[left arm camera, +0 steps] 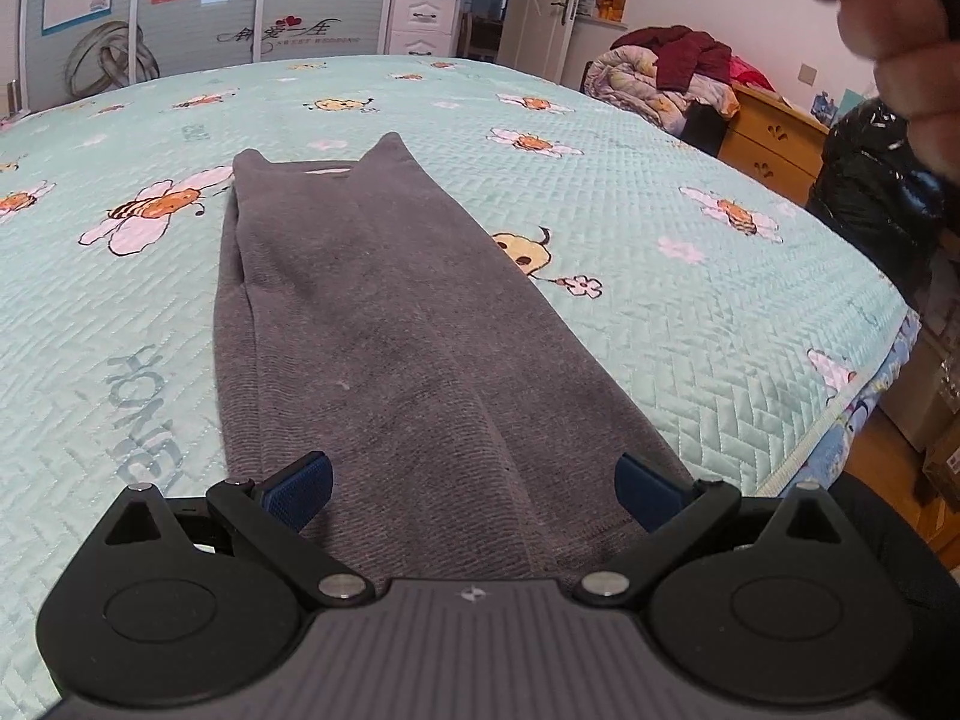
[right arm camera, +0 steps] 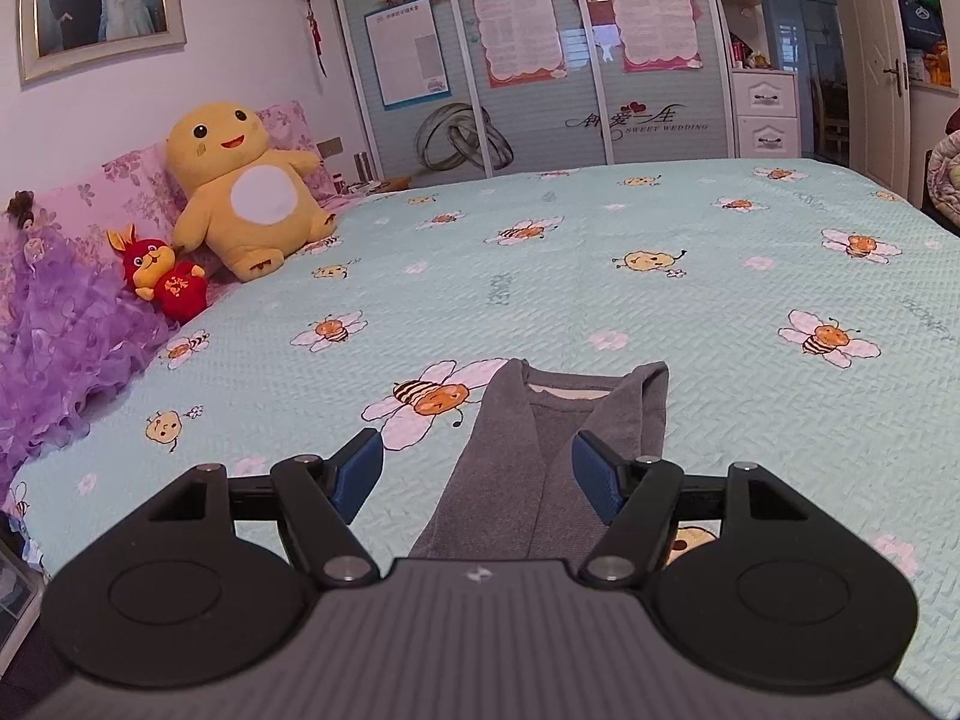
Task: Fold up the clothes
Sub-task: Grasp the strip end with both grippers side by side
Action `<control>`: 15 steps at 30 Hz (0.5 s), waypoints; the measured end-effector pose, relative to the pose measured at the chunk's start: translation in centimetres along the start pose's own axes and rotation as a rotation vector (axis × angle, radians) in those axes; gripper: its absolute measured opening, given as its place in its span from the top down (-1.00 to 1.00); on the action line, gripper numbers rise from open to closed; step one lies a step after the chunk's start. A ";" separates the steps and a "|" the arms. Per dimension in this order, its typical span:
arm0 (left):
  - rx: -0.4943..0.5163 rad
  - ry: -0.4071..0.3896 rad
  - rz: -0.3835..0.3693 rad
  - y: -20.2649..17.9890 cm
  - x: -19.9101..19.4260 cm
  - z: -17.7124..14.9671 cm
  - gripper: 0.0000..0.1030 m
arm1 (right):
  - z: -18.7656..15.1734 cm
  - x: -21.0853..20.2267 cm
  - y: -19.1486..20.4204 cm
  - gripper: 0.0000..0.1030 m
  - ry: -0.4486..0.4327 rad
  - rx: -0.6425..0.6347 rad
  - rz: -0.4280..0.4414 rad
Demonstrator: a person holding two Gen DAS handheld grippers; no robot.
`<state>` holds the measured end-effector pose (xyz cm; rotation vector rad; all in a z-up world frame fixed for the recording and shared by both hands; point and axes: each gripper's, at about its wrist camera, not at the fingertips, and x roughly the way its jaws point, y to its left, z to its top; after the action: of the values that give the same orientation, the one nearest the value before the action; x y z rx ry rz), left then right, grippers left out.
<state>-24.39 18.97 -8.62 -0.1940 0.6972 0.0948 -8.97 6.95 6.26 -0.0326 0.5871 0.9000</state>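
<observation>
A grey garment [left arm camera: 384, 324], folded into a long narrow strip, lies flat on a mint-green bedspread [left arm camera: 690, 312] printed with bees and flowers. The left gripper [left arm camera: 474, 486] hangs over the near end of the strip with its jaws spread wide; the blue pads [left arm camera: 303, 489] stand apart above the cloth and pinch nothing, and the garment runs straight ahead from between them to its neckline at the far end. The right gripper [right arm camera: 478, 474] is likewise released, its jaws apart and empty, with the far part of the garment [right arm camera: 528, 468] lying ahead and between its fingers, the neckline just beyond the tips. In the left wrist view, the person's hand [left arm camera: 900, 30] carrying the right gripper shows up and to the right. Far ahead and left of the right gripper, a yellow plush toy [right arm camera: 246, 192] and a small red plush toy [right arm camera: 162, 279] sit by pink pillows [right arm camera: 120, 192].
</observation>
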 end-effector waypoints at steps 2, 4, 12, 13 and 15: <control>-0.005 -0.004 0.005 0.2 -0.2 0.0 -1.00 | -0.2 0.0 0.0 -0.36 0.004 0.000 0.002; -0.009 -0.009 0.011 0.5 -0.5 0.1 -1.00 | -0.4 0.0 0.0 -0.36 0.009 0.003 0.006; -0.129 -0.005 0.024 4.4 -2.4 -0.5 -1.00 | -3.4 -0.5 -3.5 -0.39 0.076 0.135 0.165; -0.182 0.014 -0.001 5.5 -2.6 -0.8 -1.00 | -4.4 -0.5 -4.8 -0.39 0.103 0.184 0.201; -0.303 0.058 -0.065 7.8 -2.8 -1.4 -1.00 | -6.6 -0.5 -7.3 -0.39 0.157 0.281 0.271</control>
<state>-28.58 26.24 -9.01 -0.5110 0.7321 0.1334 -6.80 0.21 -0.63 0.2367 0.8743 1.0753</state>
